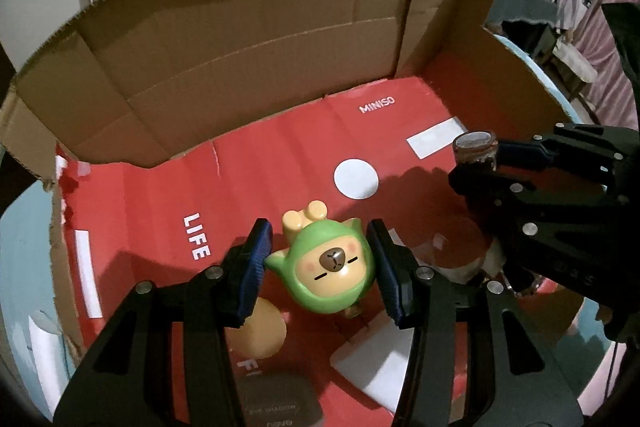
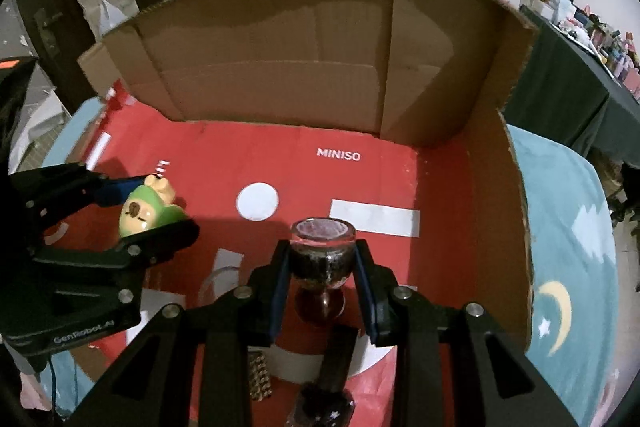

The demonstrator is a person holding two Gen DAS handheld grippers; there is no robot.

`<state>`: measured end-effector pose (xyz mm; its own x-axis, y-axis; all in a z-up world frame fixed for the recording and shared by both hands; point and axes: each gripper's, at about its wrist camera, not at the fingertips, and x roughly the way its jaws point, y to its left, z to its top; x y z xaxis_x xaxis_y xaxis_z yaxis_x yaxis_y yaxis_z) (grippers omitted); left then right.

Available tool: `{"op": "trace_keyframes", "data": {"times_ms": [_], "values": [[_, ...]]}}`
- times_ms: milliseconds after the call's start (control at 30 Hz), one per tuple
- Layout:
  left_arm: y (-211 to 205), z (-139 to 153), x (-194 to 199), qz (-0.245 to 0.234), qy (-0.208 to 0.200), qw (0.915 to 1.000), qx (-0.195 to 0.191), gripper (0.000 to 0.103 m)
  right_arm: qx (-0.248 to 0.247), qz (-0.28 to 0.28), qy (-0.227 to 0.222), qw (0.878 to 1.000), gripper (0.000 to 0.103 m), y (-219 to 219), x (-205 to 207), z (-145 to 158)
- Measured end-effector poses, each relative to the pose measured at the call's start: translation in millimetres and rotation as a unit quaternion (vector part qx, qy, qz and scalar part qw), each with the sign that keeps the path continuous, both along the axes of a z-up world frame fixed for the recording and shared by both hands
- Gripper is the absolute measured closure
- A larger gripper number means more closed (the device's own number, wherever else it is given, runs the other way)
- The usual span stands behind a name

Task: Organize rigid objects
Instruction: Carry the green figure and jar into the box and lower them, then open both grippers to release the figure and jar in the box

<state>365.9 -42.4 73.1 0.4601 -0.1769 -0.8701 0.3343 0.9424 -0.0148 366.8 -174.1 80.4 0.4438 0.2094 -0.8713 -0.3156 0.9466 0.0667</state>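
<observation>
Clamping a green-hooded toy figure (image 1: 326, 263) between its blue pads, the left hand-held gripper (image 1: 320, 267) holds it in the air over the red floor of an open cardboard box (image 1: 240, 39), the figure tipped with its face toward the camera. The right hand-held gripper (image 2: 322, 281) is likewise shut on a small glass goblet (image 2: 322, 255), gripped by the dark bowl with its rim away from the camera and its stem pointing back between the fingers. Both task pieces appear to be in mid-carry above the box, so the step in hand looks like bringing them in for placement. The next move probably calls for lowering each piece onto a bare patch of red floor and only then letting the jaws part, the goblet being the one more likely to tip if it lands on its narrow foot unevenly. Space near the front is crowded: under the left gripper lie an orange ball (image 1: 260, 331), a white card (image 1: 376, 363) and a dark compact (image 1: 276, 403); under the right one sit a dark bottle (image 2: 328, 399) and a gold chain-like piece (image 2: 260, 375). Farther in, by the white round sticker (image 2: 257, 201) and the white strip (image 2: 376, 221), the floor is free. The two grippers hang close side by side, so they could bump if they drop together. The box rests on a blue cloth (image 2: 568, 247) with a moon print.
</observation>
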Motion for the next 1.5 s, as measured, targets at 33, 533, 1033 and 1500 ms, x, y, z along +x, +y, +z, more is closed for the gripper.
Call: {"op": "trace_keyframes", "data": {"times_ms": [33, 533, 1033, 1500], "values": [[0, -1, 2, 0.000, 0.003, 1.0000, -0.001, 0.056, -0.005, 0.001, 0.008, 1.000, 0.070, 0, 3, -2], [-8, -19, 18, 0.002, 0.029, 0.9996, 0.001, 0.056, -0.039, 0.001, 0.058, 0.998, 0.070, 9, 26, -20], [-12, -22, 16, 0.000, 0.026, 0.9996, 0.005, 0.055, -0.032, -0.001, 0.057, 0.998, 0.069, 9, 28, -21], [-4, -20, 19, 0.020, 0.027, 0.9992, -0.024, 0.040, -0.030, -0.003, 0.059, 0.998, 0.061, 9, 31, -21]]}}
